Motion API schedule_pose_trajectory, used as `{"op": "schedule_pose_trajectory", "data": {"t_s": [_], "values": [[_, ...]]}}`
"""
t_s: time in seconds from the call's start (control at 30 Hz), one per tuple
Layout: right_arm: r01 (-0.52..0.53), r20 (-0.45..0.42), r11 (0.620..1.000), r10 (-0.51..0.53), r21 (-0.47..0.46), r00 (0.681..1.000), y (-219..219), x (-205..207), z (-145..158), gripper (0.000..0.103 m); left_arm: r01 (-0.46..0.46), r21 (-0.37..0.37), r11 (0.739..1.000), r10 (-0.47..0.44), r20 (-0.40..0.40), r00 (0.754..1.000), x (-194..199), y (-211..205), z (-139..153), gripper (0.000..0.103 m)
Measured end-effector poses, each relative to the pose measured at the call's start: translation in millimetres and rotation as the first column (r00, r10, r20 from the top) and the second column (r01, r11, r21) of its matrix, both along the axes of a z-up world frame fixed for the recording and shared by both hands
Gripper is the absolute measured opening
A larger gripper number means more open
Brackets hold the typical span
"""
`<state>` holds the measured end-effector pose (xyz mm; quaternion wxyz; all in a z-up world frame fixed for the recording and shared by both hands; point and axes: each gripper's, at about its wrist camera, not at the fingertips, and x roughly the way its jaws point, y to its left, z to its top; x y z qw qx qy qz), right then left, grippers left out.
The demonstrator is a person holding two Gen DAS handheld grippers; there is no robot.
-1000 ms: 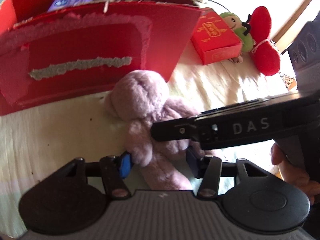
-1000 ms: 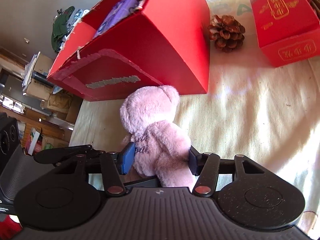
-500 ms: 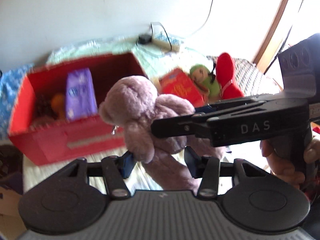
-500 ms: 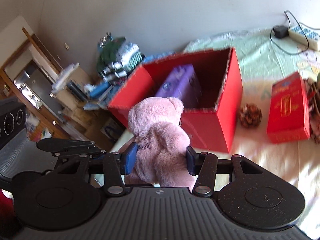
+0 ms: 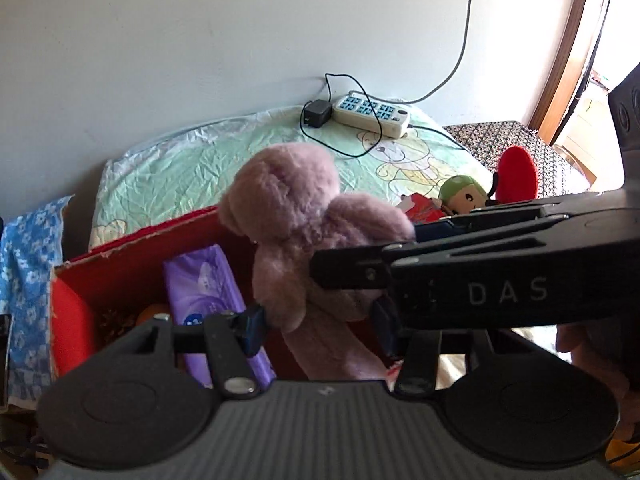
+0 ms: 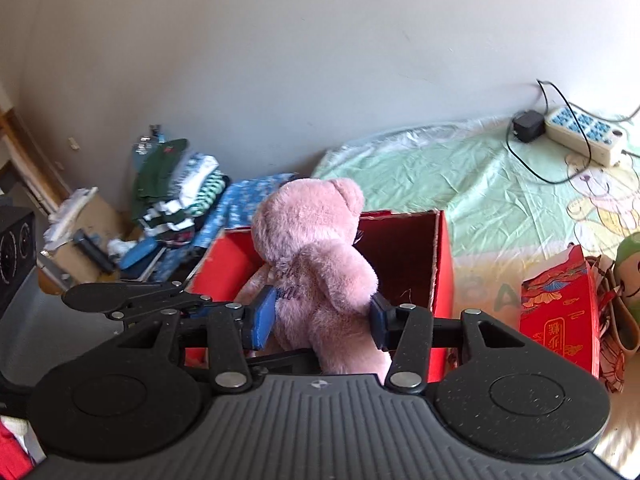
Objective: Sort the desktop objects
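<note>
A pink teddy bear (image 5: 288,208) (image 6: 312,232) hangs in the air over the open red box (image 5: 120,276) (image 6: 442,264). My left gripper (image 5: 318,328) is shut on its lower body and leg. My right gripper (image 6: 322,318) is shut on its waist, blue pads pressed into the fur on both sides. In the left wrist view the right gripper crosses in from the right, in front of the bear's body. Inside the box lie a purple pack (image 5: 204,284) and an orange thing (image 5: 150,314). The bear's feet are hidden behind the grippers.
A small red gift box (image 6: 556,320), a green-headed doll (image 5: 460,196) and a red plush (image 5: 516,176) lie right of the box. A power strip (image 5: 372,114) with cables sits by the wall. Folded clothes (image 6: 172,184) are stacked at the left. A hand (image 5: 572,340) holds the right gripper.
Both grippers have lifted the bear off the cloth and carried it up over the red box. The box's inside has come into view below the bear.
</note>
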<state>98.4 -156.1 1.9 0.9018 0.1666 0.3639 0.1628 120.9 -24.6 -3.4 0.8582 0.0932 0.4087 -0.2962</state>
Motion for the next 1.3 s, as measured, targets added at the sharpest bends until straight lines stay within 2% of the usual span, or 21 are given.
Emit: {"op": "schedule_pose_trajectory", "data": {"t_s": [0.1,0.27,0.47,0.77,0.87,1.3], "values": [[0.039,-0.066,0.999,-0.041,-0.032,0.997,5.8,20.7,-11.8,0.050,0.019,0.028,0.999,-0.017,-0.047,0.999,20.0,-1.2,-18.9,0.053],[0.057,-0.133,0.984,-0.080,-0.167,0.988,26.4,39.3,-29.2,0.050,0.058,0.070,0.996,-0.049,-0.127,0.991,45.3,-6.3,-53.0,0.053],[0.062,-0.218,0.951,-0.133,-0.304,0.967,41.1,54.7,-42.5,0.051,0.140,0.109,0.984,-0.119,-0.173,0.978,48.3,-11.7,-68.1,0.052],[0.072,-0.292,0.933,-0.182,-0.351,0.939,46.0,73.6,-48.7,0.055,0.176,0.113,0.978,-0.149,-0.214,0.965,58.6,-10.2,-73.8,0.054],[0.078,-0.306,0.937,-0.189,-0.342,0.933,45.0,78.4,-47.8,0.062,0.184,0.101,0.978,-0.160,-0.210,0.964,58.8,-9.1,-73.0,0.055],[0.077,-0.340,0.935,-0.202,-0.347,0.918,53.8,95.1,-50.1,0.072,0.156,0.043,0.987,-0.142,-0.239,0.961,69.8,0.4,-76.7,0.056]]}}
